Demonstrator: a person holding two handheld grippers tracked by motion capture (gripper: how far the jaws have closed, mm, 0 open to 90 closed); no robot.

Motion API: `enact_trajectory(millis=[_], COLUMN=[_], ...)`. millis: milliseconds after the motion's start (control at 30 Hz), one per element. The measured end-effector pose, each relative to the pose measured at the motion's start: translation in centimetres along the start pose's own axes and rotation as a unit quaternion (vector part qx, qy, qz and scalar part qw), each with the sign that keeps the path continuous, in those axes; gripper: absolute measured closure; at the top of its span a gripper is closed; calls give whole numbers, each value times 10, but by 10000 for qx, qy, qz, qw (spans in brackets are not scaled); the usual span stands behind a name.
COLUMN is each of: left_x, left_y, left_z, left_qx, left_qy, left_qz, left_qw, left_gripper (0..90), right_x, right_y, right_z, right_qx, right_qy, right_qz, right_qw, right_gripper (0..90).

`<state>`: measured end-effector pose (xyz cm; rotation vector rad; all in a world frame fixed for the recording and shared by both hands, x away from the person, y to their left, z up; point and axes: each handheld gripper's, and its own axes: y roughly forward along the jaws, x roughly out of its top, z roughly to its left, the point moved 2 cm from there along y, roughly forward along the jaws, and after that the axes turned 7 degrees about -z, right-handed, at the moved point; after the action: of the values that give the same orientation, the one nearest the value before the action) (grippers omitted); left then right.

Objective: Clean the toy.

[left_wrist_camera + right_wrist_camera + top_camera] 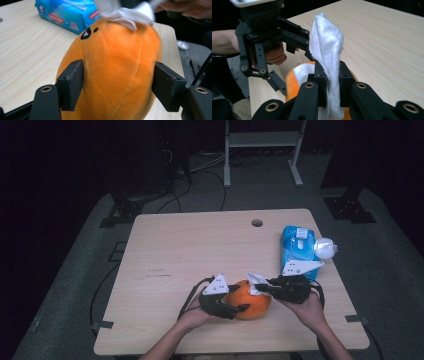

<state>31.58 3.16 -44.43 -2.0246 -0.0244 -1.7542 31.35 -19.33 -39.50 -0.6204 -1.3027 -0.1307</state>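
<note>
Down near the front edge of the table point(165, 250), a little right of its middle, lies an orange plush toy point(251, 301) with small black eye marks stitched on it. The left gripper point(239, 306) has its jaws clamped on the toy's two sides; in the left gripper view the black pads point(71, 83) press into the orange fabric from either side. The right gripper point(260, 286) reaches in from the right, its jaws closed on a white wipe point(325, 47). In the right gripper view the wipe stands up between the pads and folds over at the top, and its lower part rests on the toy's upper surface. The left gripper view shows the same white cloth lying across the top of the toy. Toward the right edge of the table, beyond the right gripper, sits a blue pack of wipes point(298, 247), with a small white round thing point(325, 248) touching its right side at the table's edge.
</note>
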Motion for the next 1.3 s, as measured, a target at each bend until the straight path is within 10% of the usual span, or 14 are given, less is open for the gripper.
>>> enact_trajectory(millis=[267,667,867,1300], left_x=[0,-4,-2,1], left_y=[1,-10,-10,-4], left_z=[2,11,15,7], left_qx=[45,-312,-164,146], left_qy=[-164,-78,-399,-415], left_qz=[-23,-84,-245,-246], left_qw=[9999,9994,9988,9987], left_gripper=[309,332,343,348], right_x=[3,-6,-5,2], right_y=[10,-6,-6,15], right_z=[16,-12,-8,18], right_qx=[72,-127,-170,72], right_qy=[-315,106,38,-412], right_qz=[10,-140,-158,-25], right_qw=[9995,9998,9997,9991], right_gripper=[806,805,806,806])
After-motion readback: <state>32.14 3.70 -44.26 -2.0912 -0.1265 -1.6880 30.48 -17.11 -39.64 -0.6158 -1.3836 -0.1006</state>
